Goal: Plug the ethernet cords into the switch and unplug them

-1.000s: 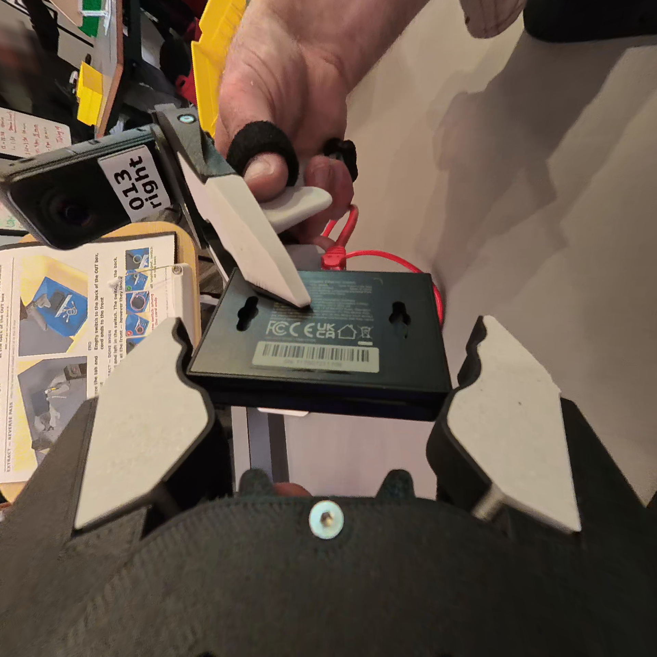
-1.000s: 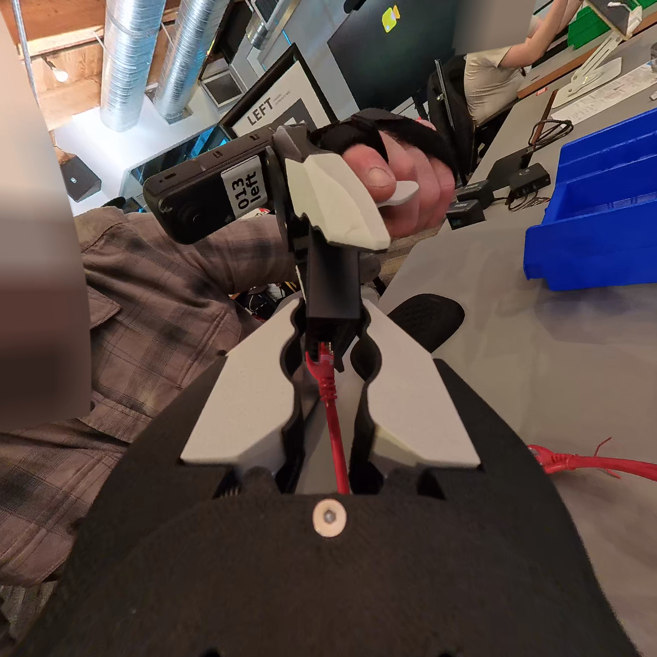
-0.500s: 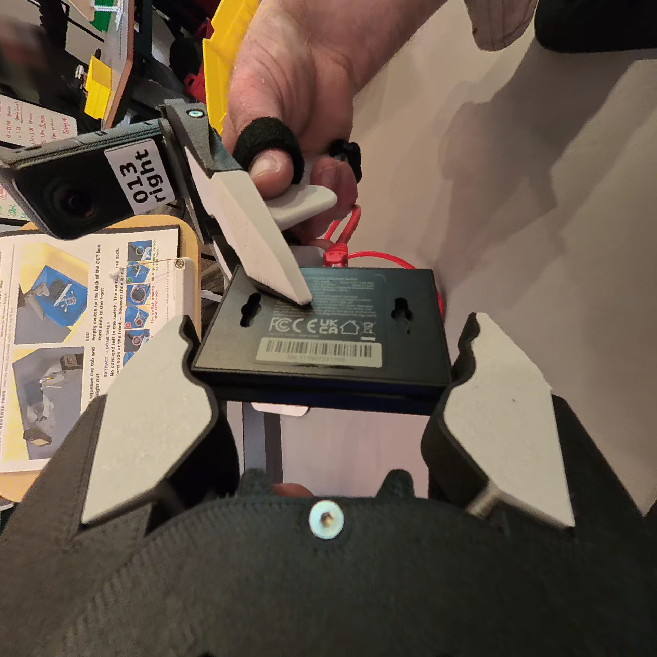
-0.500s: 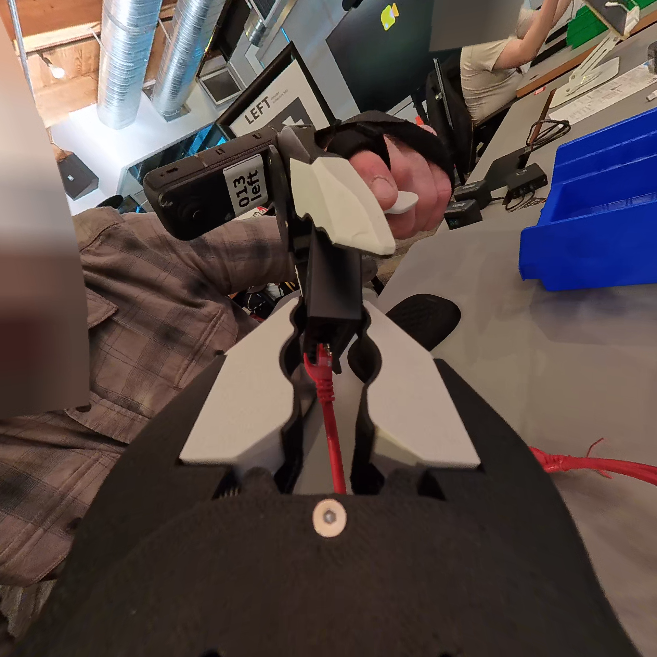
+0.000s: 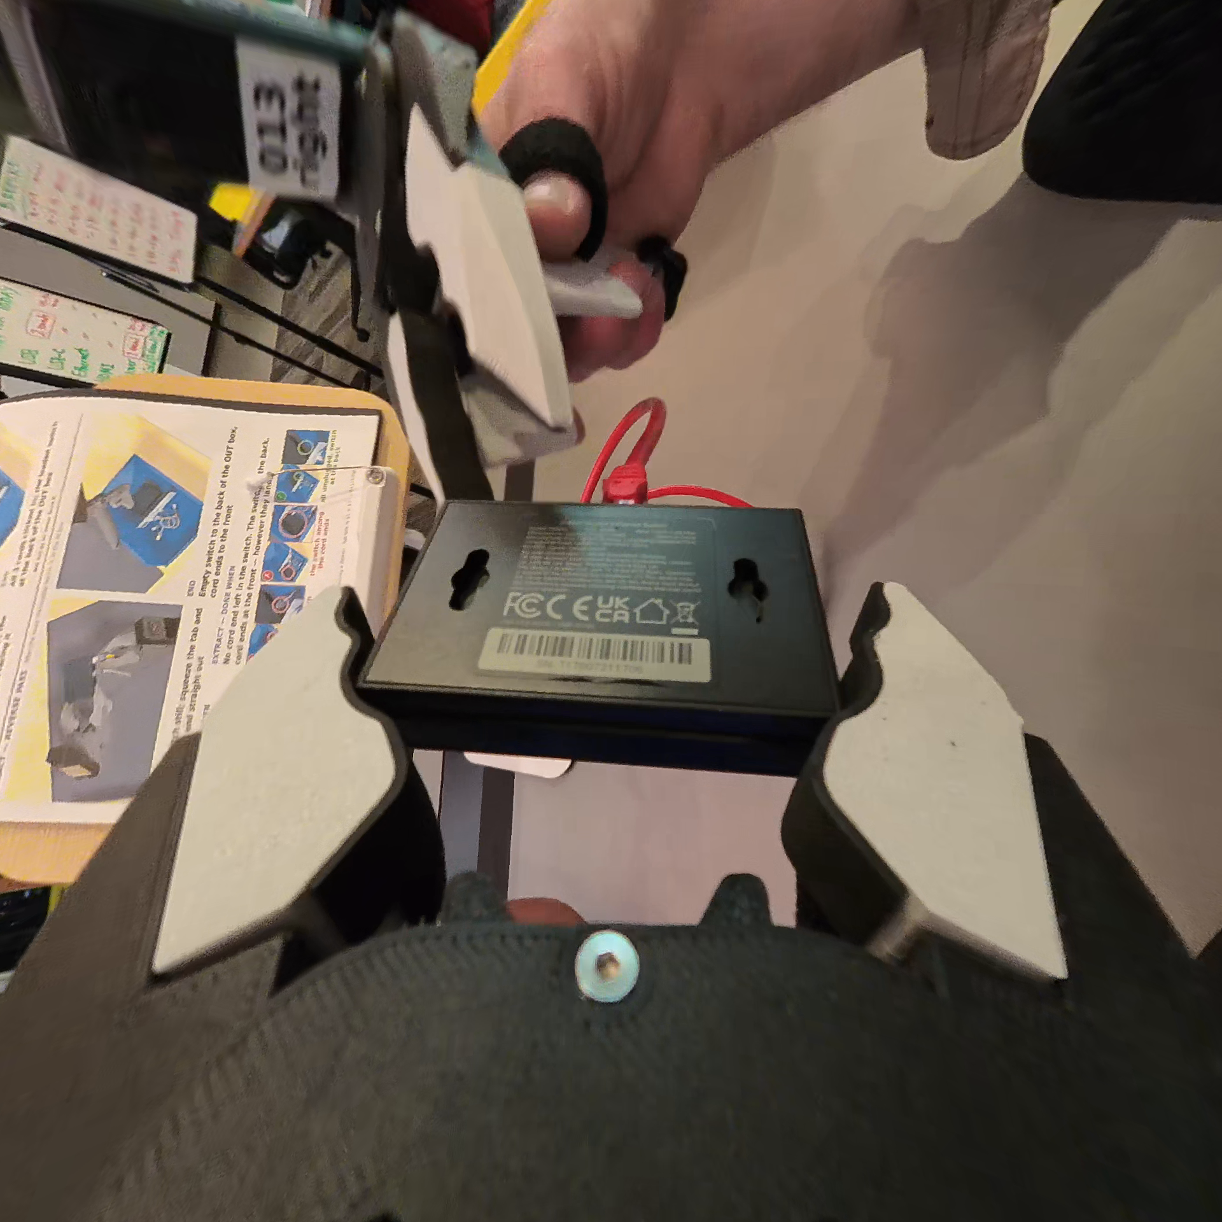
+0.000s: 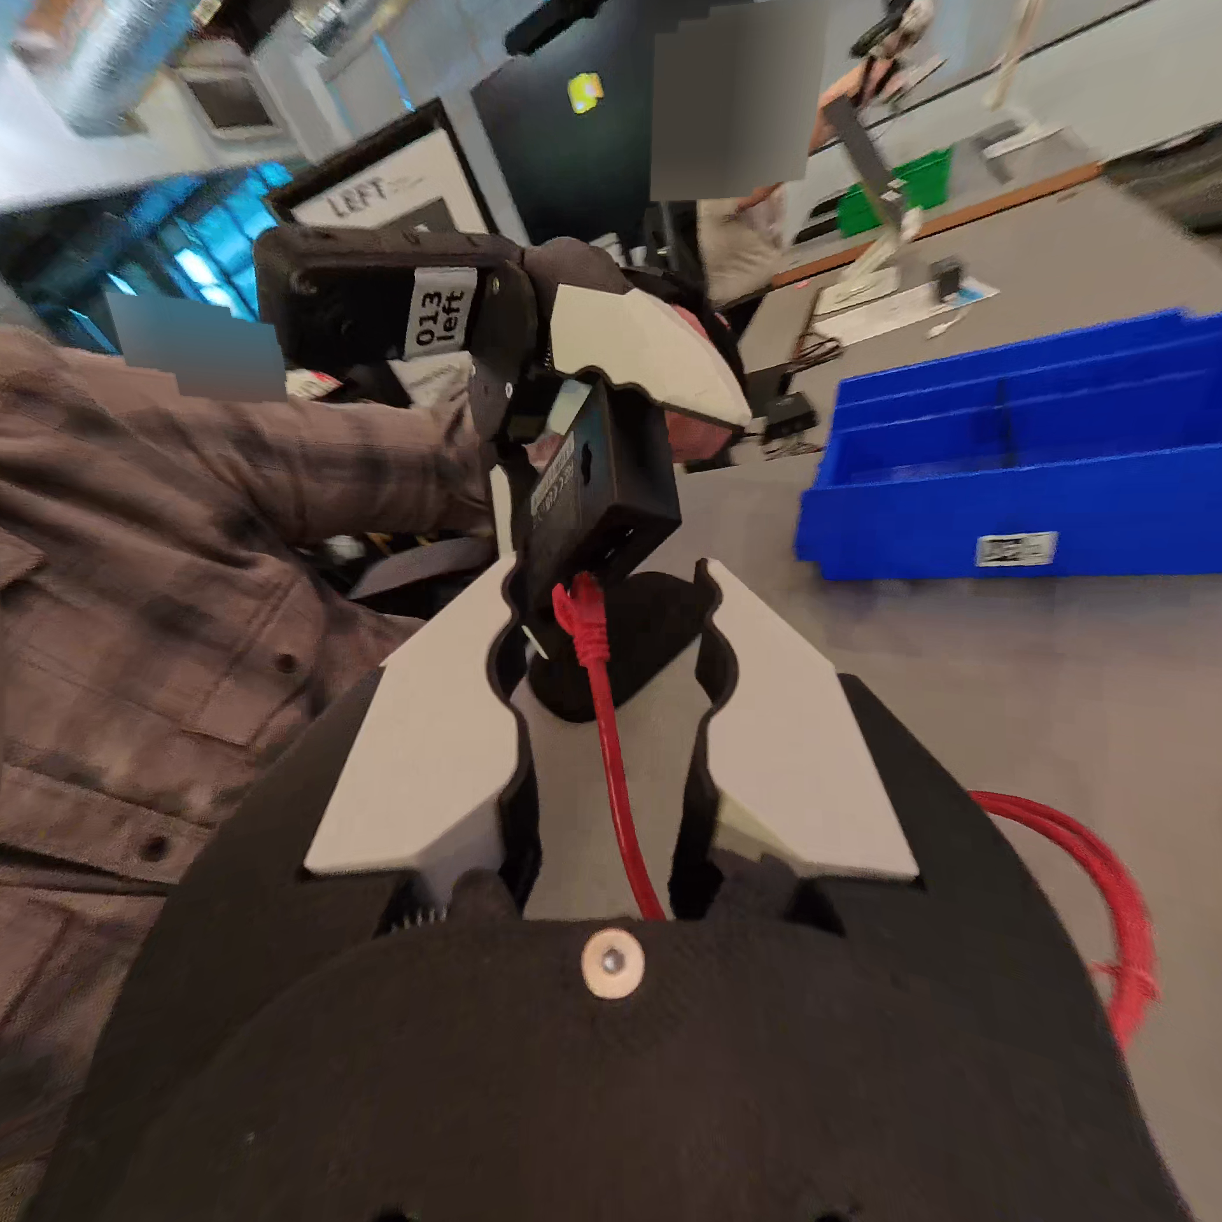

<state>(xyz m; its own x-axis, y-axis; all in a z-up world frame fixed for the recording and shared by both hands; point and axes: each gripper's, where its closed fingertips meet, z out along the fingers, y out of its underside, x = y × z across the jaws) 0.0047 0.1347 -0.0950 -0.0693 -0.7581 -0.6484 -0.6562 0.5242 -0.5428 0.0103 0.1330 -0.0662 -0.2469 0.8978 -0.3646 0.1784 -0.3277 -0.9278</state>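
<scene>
The black switch (image 5: 608, 615) is held underside up between the fingers of my left gripper (image 5: 611, 661), which is shut on its two sides. A red ethernet cord's plug (image 5: 625, 489) sits in a port on the switch's far edge. In the right wrist view the same plug (image 6: 582, 608) is in the switch (image 6: 595, 502), and the red cord (image 6: 621, 793) runs back between the fingers of my right gripper (image 6: 608, 582). Its jaws stand apart and touch neither cord nor plug. The right gripper (image 5: 489, 370) hovers a little beyond the switch, blurred.
A blue bin (image 6: 992, 463) stands on the grey table (image 6: 992, 694) to the right. More red cords (image 6: 1091, 893) lie on the table at the right edge. An instruction sheet on a wooden board (image 5: 165, 562) is at the left. A plaid sleeve (image 6: 165, 562) fills the left side. The grippers are tip to tip, or close to it.
My right gripper has opened, let go of the red plug and drawn back from the switch. The plug stays in the port. The left gripper still holds the switch.
</scene>
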